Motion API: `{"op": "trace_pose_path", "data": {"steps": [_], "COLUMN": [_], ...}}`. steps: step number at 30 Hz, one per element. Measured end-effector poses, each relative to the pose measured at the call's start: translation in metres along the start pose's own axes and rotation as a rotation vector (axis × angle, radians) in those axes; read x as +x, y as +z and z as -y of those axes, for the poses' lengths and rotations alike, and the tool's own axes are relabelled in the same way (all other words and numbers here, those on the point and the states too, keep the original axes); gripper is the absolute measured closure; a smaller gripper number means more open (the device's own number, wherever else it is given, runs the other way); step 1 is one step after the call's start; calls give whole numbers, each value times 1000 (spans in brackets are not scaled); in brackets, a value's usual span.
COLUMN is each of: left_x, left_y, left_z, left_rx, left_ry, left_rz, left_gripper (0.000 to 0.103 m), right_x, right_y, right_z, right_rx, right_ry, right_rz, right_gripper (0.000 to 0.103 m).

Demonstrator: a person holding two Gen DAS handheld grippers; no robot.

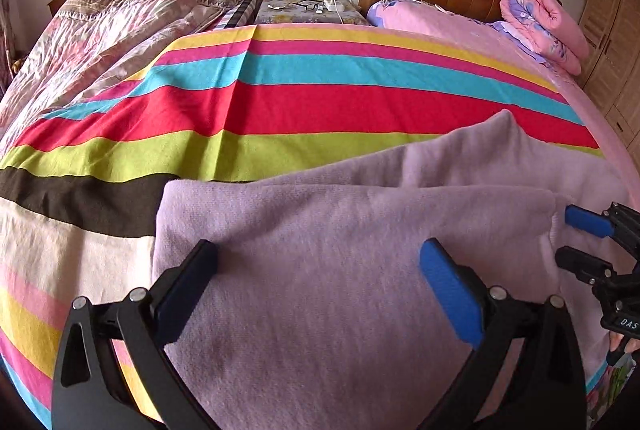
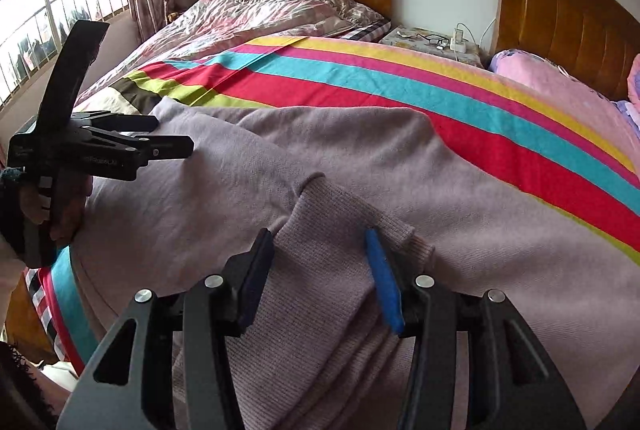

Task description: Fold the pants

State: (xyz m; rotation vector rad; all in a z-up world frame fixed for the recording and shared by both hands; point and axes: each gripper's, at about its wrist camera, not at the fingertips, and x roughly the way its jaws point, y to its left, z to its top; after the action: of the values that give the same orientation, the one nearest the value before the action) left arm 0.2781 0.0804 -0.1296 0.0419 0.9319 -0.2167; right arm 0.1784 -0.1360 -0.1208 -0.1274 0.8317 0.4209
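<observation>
Pants [image 1: 340, 262] of lilac knit lie spread on the striped blanket [image 1: 280, 101] over the bed, near its front edge. Left gripper [image 1: 320, 278] hovers just above the left part of the fabric, its 2 fingers spread wide apart and holding nothing. Further right, the right gripper [image 2: 320, 250] sits at a ribbed cuff [image 2: 352, 213], fingers apart with the cuff between them, not pinched.

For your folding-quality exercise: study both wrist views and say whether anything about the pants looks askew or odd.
Yes. On the lilac pants, a ribbed cuff lies bunched and tilted between the open right gripper fingers, and one corner peaks over the striped sheet.
</observation>
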Motion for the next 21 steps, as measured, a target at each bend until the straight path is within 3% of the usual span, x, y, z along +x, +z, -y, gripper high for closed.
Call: {"op": "trace_pose_path", "data": {"steps": [2,6,10,13,16,19,21], "left_x": [0,0,0,0,0,0,0], "left_y": [0,-1,-1,-2,-2,-3,-4], "left_z": [0,6,5,5,4,7,8], "left_rx": [5,21,17,19,16,18,19], "left_ry": [9,41,39,39,36,42,45], "left_rz": [1,1,7,8,10,11,11], "left_gripper": [1,1,1,1,1,1,1], "right_x": [-9,-35,-29,-27,-39,-50,-39], "right_y": [2,-2,-26,-34,-33,-39,-50], "right_z": [-5,-28,-44,-27,-27,-26,-19], "right_rx": [5,-60,-155,-49,-57,-52,-24], "right_ry": [-50,-81,-109,-65,-162,-137,-130], "right_rz": [-6,15,-58,-55,-42,-6,-59], "right_gripper": [55,37,31,28,28,27,25]}}
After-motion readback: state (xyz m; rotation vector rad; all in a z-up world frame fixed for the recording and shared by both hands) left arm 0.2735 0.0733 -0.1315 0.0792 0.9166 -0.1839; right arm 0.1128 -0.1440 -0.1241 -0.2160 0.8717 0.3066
